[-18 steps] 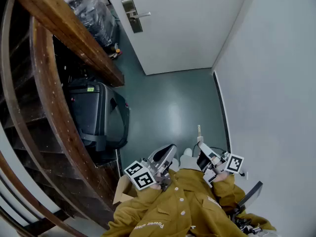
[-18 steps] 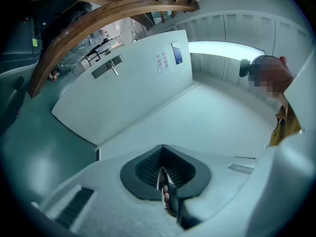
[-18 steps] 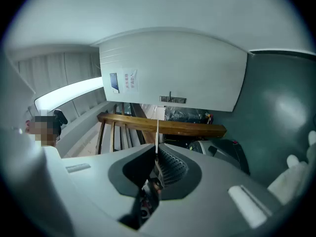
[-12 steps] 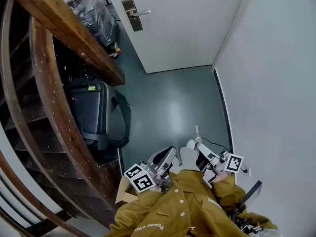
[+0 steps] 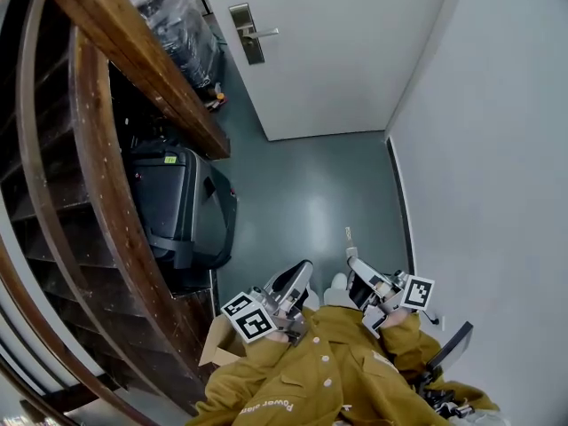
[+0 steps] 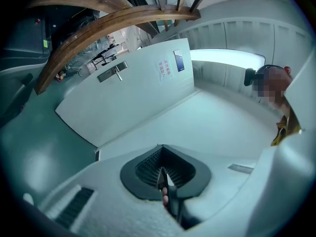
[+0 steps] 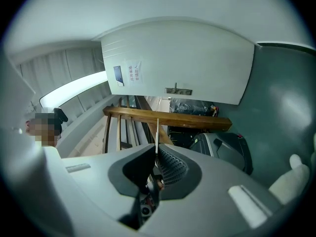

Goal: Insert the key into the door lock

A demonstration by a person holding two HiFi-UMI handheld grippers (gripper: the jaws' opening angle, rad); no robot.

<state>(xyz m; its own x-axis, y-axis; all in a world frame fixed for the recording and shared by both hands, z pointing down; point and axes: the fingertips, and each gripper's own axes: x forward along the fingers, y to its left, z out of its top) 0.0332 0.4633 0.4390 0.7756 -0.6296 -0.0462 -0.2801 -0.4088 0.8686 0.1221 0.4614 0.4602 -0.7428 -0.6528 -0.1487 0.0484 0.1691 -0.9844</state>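
Observation:
The white door (image 5: 337,51) stands shut at the far end of the hallway, with its metal lock plate and lever handle (image 5: 248,34) on the left side. My right gripper (image 5: 352,257) is shut on a slim key (image 5: 348,235) whose blade points toward the door. In the right gripper view the key blade (image 7: 157,132) rises from between the pads, well short of the lock plate and handle (image 7: 178,90). My left gripper (image 5: 302,275) is held close to my body, shut with nothing in it. The left gripper view shows the handle (image 6: 112,73) far off.
A curved wooden stair rail (image 5: 133,51) runs along the left. A black suitcase (image 5: 182,207) stands under it, and plastic-wrapped bags (image 5: 177,25) sit beside the door. A grey wall (image 5: 497,149) closes the right side. Green floor (image 5: 311,185) lies between me and the door.
The right gripper with the key has drifted slightly left in the head view, and the view itself has shifted a little. The left gripper has stayed shut and in place.

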